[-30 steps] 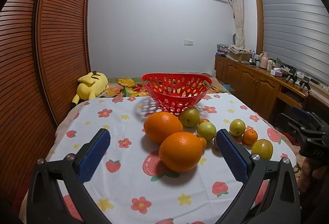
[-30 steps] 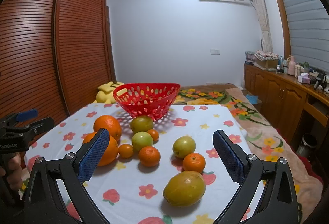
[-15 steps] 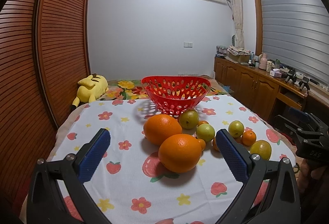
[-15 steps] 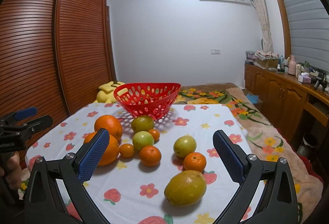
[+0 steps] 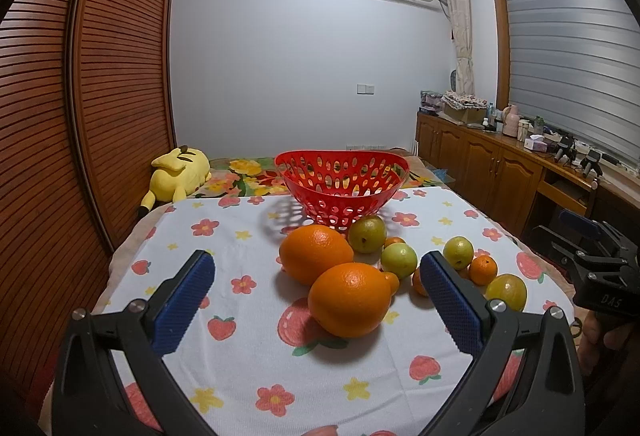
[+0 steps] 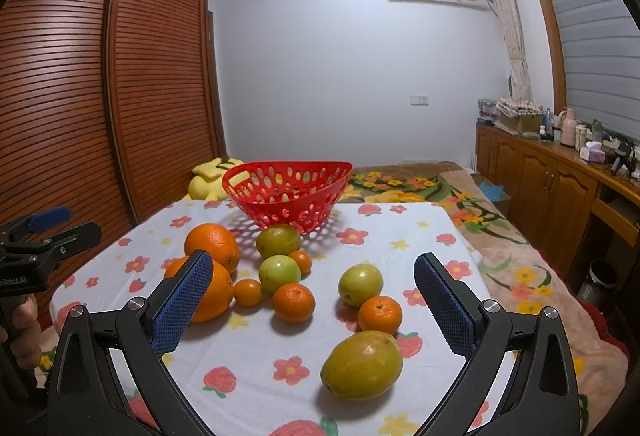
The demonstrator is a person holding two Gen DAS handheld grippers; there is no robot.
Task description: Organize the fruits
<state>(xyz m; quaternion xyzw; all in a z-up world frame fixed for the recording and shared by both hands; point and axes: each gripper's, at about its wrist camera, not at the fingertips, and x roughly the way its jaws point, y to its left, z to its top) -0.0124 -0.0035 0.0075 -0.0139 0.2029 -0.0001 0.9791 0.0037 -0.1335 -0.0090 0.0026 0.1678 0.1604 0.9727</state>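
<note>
An empty red basket (image 5: 344, 180) (image 6: 286, 192) stands at the far side of the flowered tablecloth (image 5: 248, 348). In front of it lie two big oranges (image 5: 349, 298) (image 5: 314, 252), several green fruits (image 5: 398, 260) and small tangerines (image 5: 483, 269). A yellow-green mango (image 6: 362, 364) lies nearest my right gripper (image 6: 314, 306), which is open and holds nothing. My left gripper (image 5: 316, 300) is open too, with the near big orange framed between its blue pads (image 5: 182, 304); it does not touch the fruit.
A yellow plush toy (image 5: 176, 172) lies on the bed behind the table. A slatted wooden wardrobe (image 5: 80, 116) stands on the left, wooden cabinets (image 5: 500, 172) on the right. A hand (image 6: 20, 320) grips the other gripper's handle at the left edge.
Both views have risen and drawn back a little, so the fruit sits slightly lower in frame. No fruit has moved and both grippers stay open.
</note>
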